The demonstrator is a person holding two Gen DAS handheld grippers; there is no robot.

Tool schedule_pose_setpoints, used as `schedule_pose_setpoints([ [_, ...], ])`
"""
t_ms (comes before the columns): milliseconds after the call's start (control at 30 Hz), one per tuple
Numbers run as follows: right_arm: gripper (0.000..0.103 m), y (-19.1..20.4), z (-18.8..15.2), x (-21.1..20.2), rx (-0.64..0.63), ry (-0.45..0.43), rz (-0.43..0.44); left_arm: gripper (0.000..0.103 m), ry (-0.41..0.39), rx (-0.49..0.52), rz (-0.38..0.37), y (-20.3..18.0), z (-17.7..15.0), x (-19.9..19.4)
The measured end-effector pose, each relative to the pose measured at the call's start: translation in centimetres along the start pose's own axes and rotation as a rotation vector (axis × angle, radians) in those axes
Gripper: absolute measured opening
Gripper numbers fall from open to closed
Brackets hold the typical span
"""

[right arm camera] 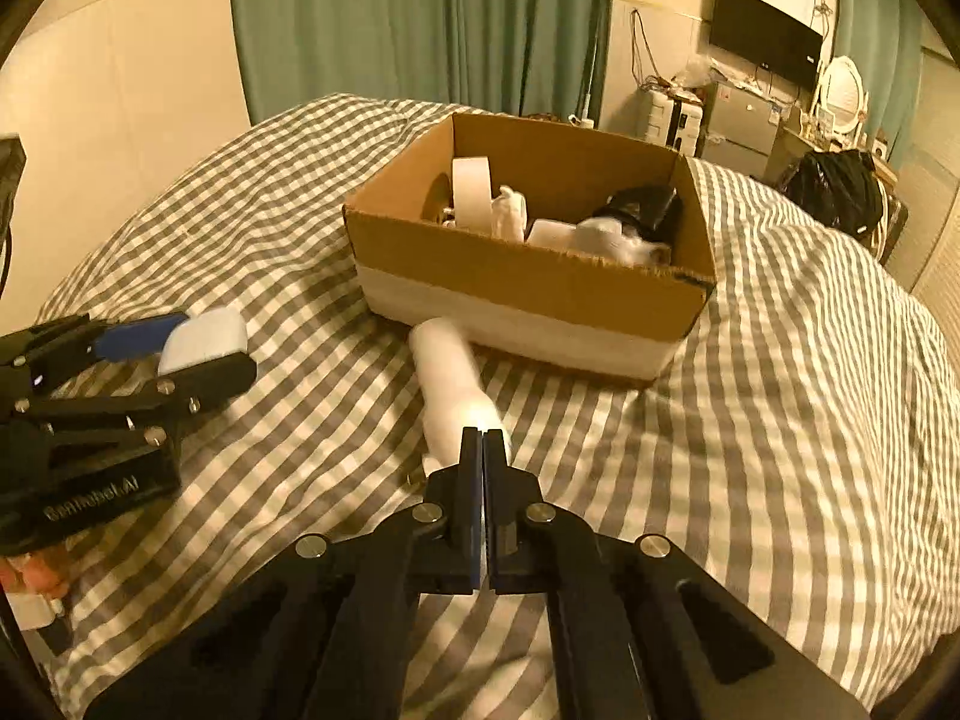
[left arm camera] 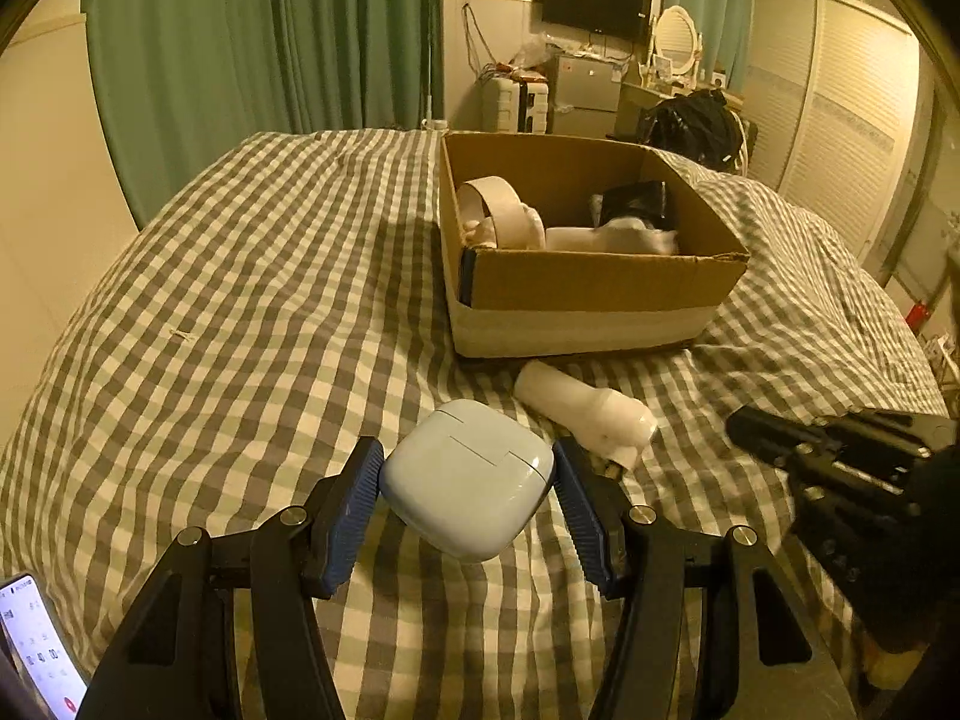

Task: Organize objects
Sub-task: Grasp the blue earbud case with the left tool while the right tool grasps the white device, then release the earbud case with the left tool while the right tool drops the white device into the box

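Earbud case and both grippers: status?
Left gripper shut on pale blue earbud case. Right gripper shut, jaws together, over white roll. Cardboard box ahead, partly filled; path clear.

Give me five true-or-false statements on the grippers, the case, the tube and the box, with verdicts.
1. The left gripper grips the pale blue case. True.
2. The right gripper stands wide open. False: its jaws are shut.
3. The cardboard box is empty. False: a tape roll and other items lie inside.
4. The white tube lies on the checked bedspread in front of the box. True.
5. The case is already in the box. False: it is between the left gripper's pads.
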State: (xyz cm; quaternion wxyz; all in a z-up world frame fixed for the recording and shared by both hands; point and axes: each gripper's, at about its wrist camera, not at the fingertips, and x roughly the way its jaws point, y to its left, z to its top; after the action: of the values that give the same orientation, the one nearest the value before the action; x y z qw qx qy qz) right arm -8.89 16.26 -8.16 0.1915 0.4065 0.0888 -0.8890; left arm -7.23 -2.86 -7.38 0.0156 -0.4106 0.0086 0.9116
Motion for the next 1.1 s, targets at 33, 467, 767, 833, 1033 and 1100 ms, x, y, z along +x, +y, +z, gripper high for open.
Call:
schedule_pose_setpoints([
  [33, 0.001, -0.1, 0.0, 0.5, 0.006, 0.015, 0.003, 0.059, -0.002, 0.002, 0.004, 0.0, -0.1, 0.0],
  [467, 0.052, -1.0, 2.8, 9.0, -0.004, 0.208, 0.052, 0.059, 0.025, -0.017, 0.059, 1.4, -0.4, 2.5],
  [767, 0.051, -0.8, 2.6, 11.2, 0.005, 0.249, 0.008, 0.059, 0.03, -0.015, 0.066, 1.5, -0.5, 2.6],
  [833, 0.051, -0.8, 1.9, 8.5, 0.014, 0.18, -0.014, 0.059, 0.021, -0.015, 0.062, 1.4, -0.5, 2.0],
  [1033, 0.051, -0.5, 1.3, -0.1, 0.02, -0.014, -0.069, 0.059, -0.031, -0.004, 0.031, 0.4, 0.3, -0.7],
  [1100, 0.051, -0.4, 1.9, -3.1, 0.032, -0.081, -0.067, 0.059, -0.058, 0.003, 0.022, -0.1, 1.0, -1.8],
])
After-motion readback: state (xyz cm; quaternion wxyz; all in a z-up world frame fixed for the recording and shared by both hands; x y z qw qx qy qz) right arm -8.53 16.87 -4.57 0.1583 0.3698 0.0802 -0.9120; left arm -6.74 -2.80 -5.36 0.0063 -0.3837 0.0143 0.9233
